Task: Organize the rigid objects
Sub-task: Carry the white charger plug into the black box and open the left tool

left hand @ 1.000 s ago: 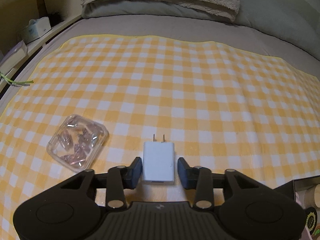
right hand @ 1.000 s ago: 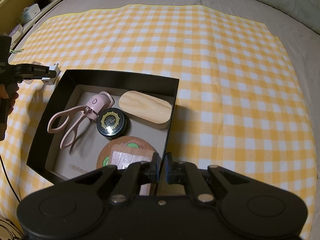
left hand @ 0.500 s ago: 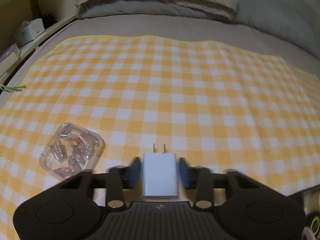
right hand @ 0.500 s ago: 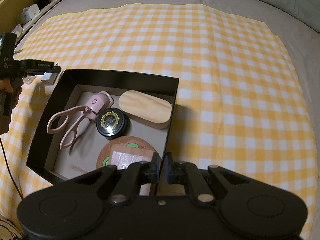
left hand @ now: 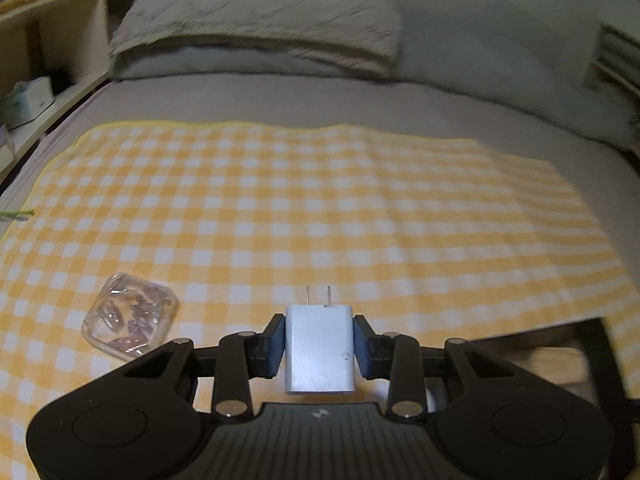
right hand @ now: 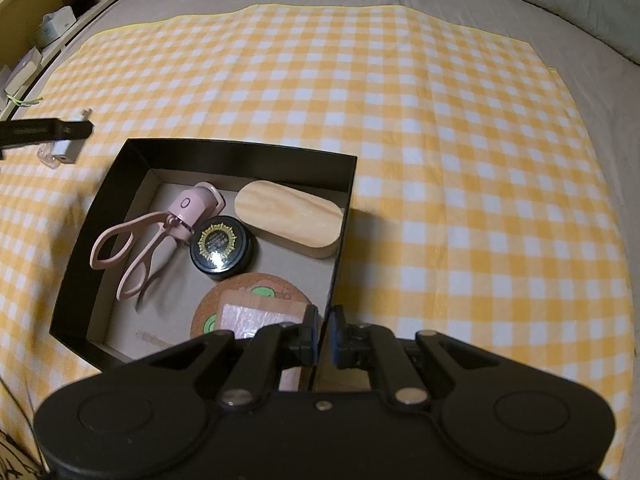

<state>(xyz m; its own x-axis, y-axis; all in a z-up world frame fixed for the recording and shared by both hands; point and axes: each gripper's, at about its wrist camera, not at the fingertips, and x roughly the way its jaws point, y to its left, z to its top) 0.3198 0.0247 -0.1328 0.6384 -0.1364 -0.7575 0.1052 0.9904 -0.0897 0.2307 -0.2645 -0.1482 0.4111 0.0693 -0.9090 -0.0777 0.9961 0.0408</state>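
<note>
While clamped, the white charger (left hand: 319,350) sits between the left hand-held gripper's (left hand: 319,346) pads.

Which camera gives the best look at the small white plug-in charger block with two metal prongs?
The left wrist view: the white charger block fills the centre, gripped between the left gripper pads, prongs pointing away. The right wrist view shows it only small and blurred at the far left edge.

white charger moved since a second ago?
Yes. The white charger, clamped in the left gripper, has lifted off the checked cloth, now beside the black box rim.
</note>
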